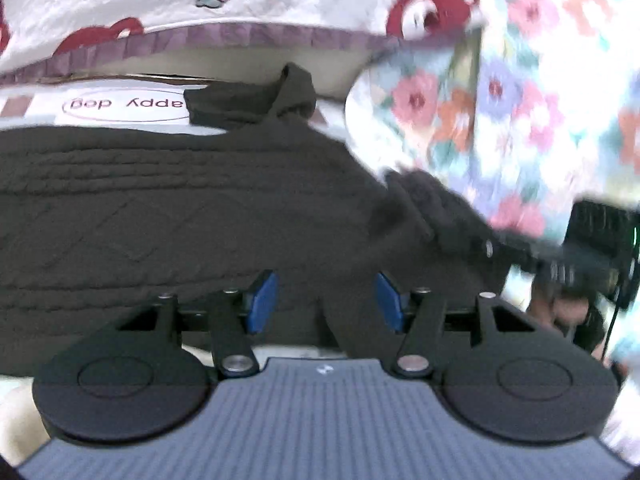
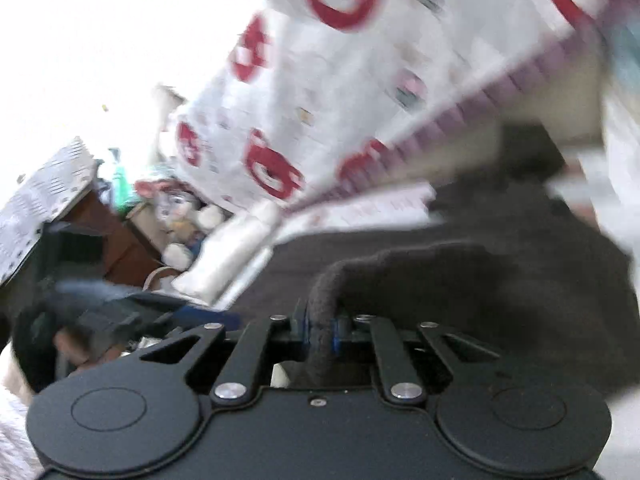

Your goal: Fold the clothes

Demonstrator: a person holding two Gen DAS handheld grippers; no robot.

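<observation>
A dark knit sweater [image 1: 192, 216] fills the middle of the left wrist view, lying spread on a bed whose white sheet [image 1: 124, 108] shows printed lettering at the upper left. Its long axis runs left to right across the frame, with horizontal ribbing and a diamond pattern in the knit; a sleeve [image 1: 256, 100] lies folded on top near the upper centre, its end toward the left. Above it hangs a white quilt [image 1: 160, 4] with red motifs and a purple frilled edge (heavily blurred in the right wrist view), and a floral fabric [image 1: 520, 100] covers the right side.

The left claw [image 1: 326, 300] stands open at lower centre, blue pads [image 1: 264, 300] apart, nothing between them, only the sweater beyond.

In the right wrist view the right claw [image 2: 320, 330] is closed on a rolled edge of the sweater [image 2: 500, 280], the fold arching up and rightward from the pinch. A stuffed toy [image 2: 180, 216] sits at the left.
</observation>
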